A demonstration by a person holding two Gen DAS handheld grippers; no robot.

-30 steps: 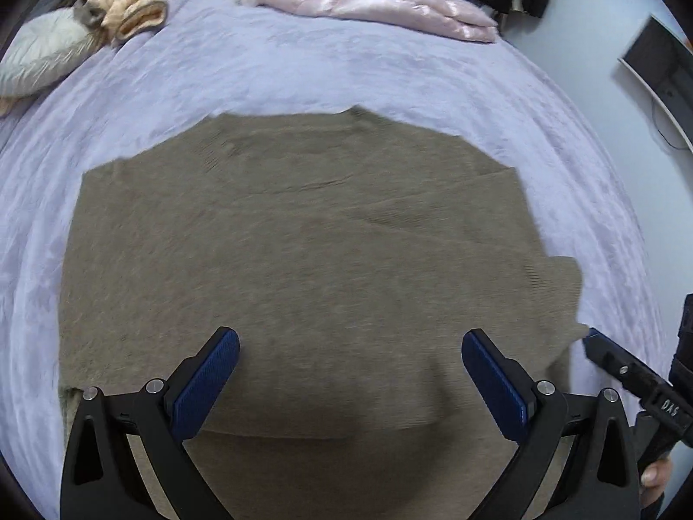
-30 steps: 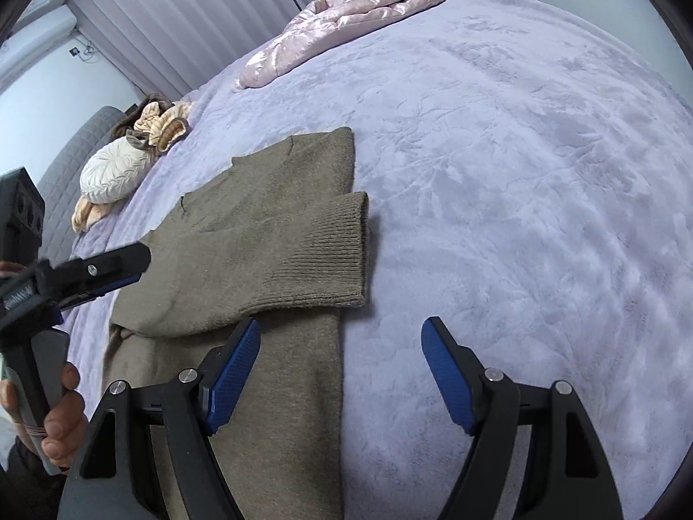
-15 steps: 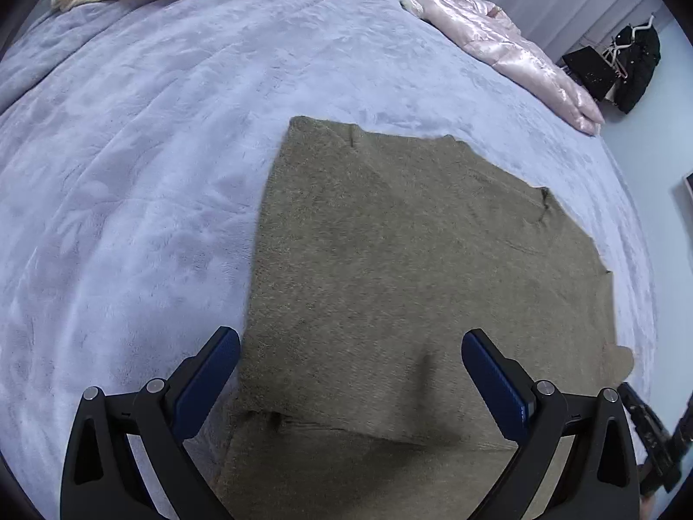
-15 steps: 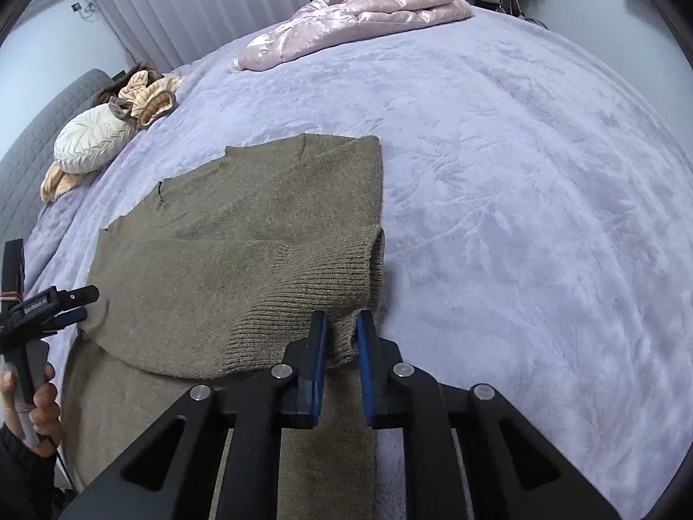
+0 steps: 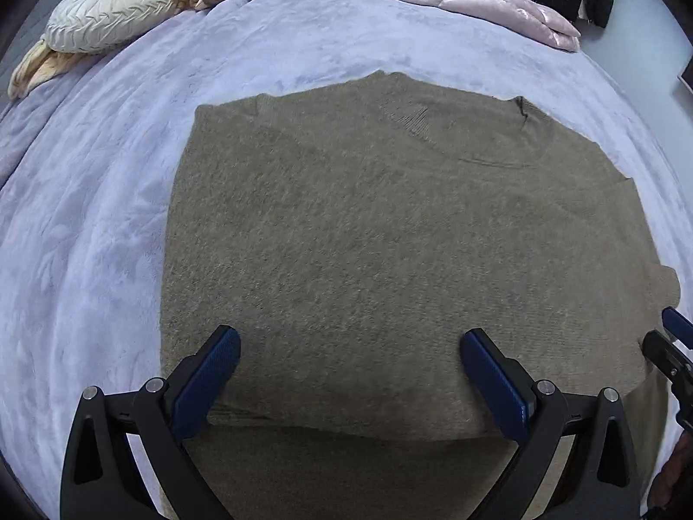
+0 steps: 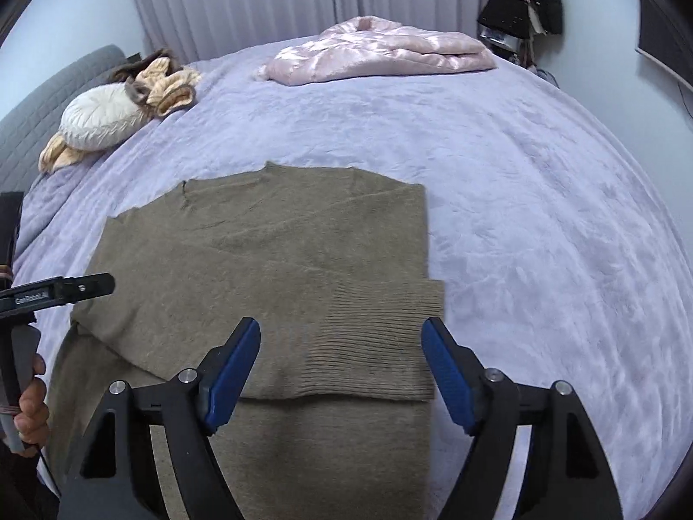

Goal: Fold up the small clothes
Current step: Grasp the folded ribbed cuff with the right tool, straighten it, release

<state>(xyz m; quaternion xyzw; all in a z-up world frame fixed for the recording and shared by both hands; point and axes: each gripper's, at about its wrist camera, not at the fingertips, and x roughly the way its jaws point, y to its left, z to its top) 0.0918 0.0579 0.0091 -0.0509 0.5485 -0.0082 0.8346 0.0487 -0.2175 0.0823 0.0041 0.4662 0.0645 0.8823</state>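
Sweater: your olive knitted sweater [image 6: 268, 268] lies flat on the lilac bed [image 6: 541, 216], in the near middle of it, with the neck at the far side.
Sleeve: the sleeve with the ribbed cuff [image 6: 381, 346] is folded across the body. It lies flat on top, and the cuff ends at the right edge of the sweater.
Right gripper [image 6: 342, 372]: half a second ago your jaws were pinched together at the cuff; they have just been opening and now stand wide. The cuff is seen between them, but the pads do not press on it, so you hold nothing.
Left gripper [image 5: 351, 381]: your jaws stand wide open over the near part of the sweater, as they did a second ago. Nothing is held.
What changed: you have let go of the cuff, and it stays where it was laid. In the left wrist view the left edge of the sweater is now straight and in sight, whereas a second ago the cloth filled the view.
Meaning for the task: I judge that the sleeve fold on the right side is finished. The near hem part still lies unfolded under both grippers.
Next, as a guess: you probably take the near hem with both jaws and bring it to the far side.
Other things: a pink jacket [image 6: 381, 52] and a white cushion [image 6: 104, 117] lie far away, well apart from the sweater.
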